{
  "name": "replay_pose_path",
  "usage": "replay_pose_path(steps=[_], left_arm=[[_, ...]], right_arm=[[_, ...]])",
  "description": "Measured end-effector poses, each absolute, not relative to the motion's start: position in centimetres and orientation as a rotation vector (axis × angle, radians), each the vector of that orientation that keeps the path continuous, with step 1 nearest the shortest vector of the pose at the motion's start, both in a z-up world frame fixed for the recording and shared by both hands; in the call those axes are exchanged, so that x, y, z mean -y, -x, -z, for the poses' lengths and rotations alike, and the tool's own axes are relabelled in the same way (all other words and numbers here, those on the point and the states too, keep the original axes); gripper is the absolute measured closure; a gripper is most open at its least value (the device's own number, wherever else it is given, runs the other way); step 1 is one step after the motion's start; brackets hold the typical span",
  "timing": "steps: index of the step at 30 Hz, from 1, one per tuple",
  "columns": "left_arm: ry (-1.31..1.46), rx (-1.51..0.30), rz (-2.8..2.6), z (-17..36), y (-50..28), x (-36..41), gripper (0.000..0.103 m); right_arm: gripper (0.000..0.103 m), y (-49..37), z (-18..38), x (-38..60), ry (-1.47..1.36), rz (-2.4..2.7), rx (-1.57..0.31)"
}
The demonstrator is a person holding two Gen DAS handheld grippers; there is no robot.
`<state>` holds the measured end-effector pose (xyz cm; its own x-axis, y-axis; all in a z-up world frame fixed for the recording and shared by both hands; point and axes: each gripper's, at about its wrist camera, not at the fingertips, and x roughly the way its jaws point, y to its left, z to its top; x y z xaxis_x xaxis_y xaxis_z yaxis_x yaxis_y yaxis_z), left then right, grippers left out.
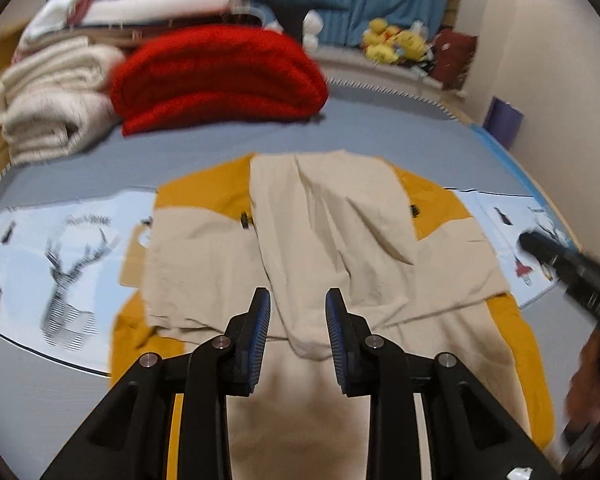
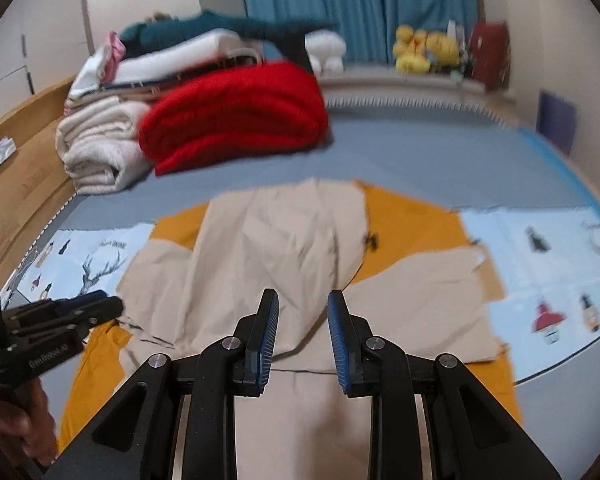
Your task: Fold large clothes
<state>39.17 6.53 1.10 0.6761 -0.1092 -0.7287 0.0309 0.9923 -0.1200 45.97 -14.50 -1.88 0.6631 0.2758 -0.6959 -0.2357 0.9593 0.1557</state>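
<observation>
Blurring everything, motion hides the jacket (image 1: 331, 232) folds' edges

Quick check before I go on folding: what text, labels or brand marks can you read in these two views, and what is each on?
"OpenRobot.AI" (blurred, approximate): white print on the left gripper, seen in the right wrist view.
White marks on the right gripper in the left wrist view: too blurred to read.
Script above the deer head on the printed sheet: too blurred to read.
Jacket: no readable text.

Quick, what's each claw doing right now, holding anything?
Left claw: open, holding nothing, above the beige and yellow jacket.
Right claw: open, holding nothing.
</observation>
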Motion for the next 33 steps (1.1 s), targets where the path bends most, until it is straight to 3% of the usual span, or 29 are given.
replay_pose_path(steps=[5, 13, 19, 28, 33], left_arm=[[0.071, -0.722, 0.084, -4.0, -31.5, -9.7, 0.077], [0.168, -0.797, 0.025, -1.7, -18.1, -17.7, 0.077], [0.440, -1.023, -0.060, 4.0, -12.7, -22.2, 0.078], [0.532, -1.239, -0.129, 9.8, -11.6, -23.7, 0.074], [0.536, -1.305, -0.161, 12.0, -11.3, -24.3, 0.074]], right_arm=[[0.076, -38.6, -3.7, 21.0, -0.001, -0.223, -0.629], [0.076, -25.2, -3.2, 34.2, -0.111, -0.020, -0.764], [0.076, -19.2, 0.0, 38.6, -0.197, -0.015, -0.905], [0.076, -18.7, 10.8, 39.7, -0.272, -0.024, -1.304], [0.076, -18.1, 13.6, 39.7, -0.252, 0.007, -1.403]])
